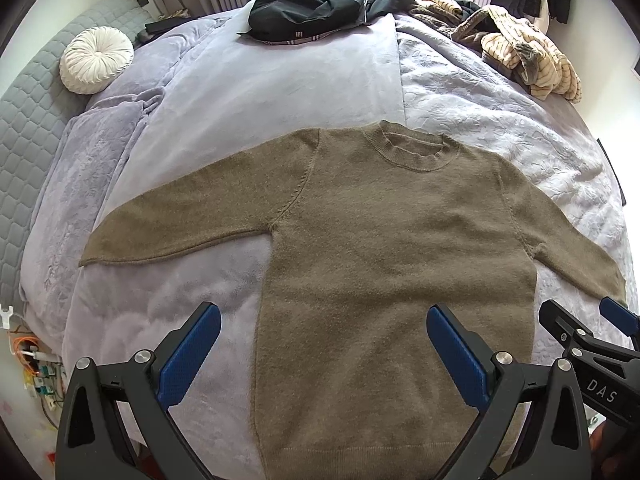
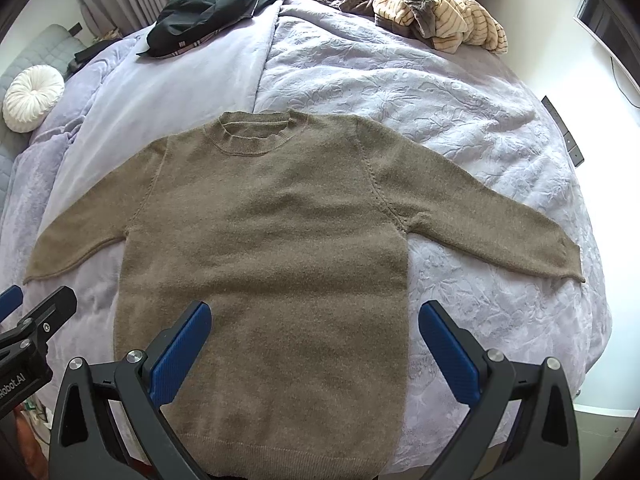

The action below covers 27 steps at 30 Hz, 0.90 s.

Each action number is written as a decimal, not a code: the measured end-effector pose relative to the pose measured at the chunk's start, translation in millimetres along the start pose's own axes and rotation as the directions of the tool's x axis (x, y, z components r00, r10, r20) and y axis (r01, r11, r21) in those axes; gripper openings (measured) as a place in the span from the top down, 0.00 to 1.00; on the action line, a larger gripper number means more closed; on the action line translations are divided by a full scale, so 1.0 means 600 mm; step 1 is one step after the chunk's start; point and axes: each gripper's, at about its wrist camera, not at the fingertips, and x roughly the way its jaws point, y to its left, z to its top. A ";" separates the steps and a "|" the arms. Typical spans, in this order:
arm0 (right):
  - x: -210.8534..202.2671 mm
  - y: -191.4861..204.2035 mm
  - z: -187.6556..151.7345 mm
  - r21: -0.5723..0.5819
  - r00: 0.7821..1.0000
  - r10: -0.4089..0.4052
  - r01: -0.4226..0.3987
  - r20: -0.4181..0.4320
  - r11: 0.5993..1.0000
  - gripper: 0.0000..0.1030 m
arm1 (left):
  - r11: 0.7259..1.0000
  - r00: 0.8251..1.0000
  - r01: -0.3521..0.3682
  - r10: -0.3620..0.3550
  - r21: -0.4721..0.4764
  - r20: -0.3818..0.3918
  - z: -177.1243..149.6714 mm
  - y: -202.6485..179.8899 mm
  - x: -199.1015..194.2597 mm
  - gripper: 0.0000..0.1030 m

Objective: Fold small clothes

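Note:
An olive-brown knit sweater [image 1: 384, 240] lies flat and face up on the lavender bed cover, collar away from me, both sleeves spread out to the sides. It also shows in the right wrist view [image 2: 272, 240]. My left gripper [image 1: 324, 320] is open and empty, held above the sweater's lower left part near the hem. My right gripper [image 2: 316, 318] is open and empty above the lower right part of the body. Each gripper shows at the edge of the other's view, the right one [image 1: 588, 316] and the left one [image 2: 36, 300].
A black jacket [image 1: 308, 4] and a heap of striped beige clothes [image 1: 516, 44] lie at the far end of the bed [image 1: 248, 80]. A round white cushion [image 1: 96, 60] sits far left by a grey quilted headboard. Cables lie on the floor at left.

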 end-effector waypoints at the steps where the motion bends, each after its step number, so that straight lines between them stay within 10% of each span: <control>1: -0.001 0.001 -0.003 0.000 1.000 -0.001 0.001 0.001 1.000 0.00 | 1.000 1.000 0.000 0.000 0.002 0.000 -0.001 0.001 0.000 0.00; 27: -0.013 0.000 -0.027 0.001 1.000 -0.009 0.009 0.013 1.000 0.00 | 1.000 1.000 -0.007 0.007 0.012 0.002 -0.022 -0.006 -0.012 0.00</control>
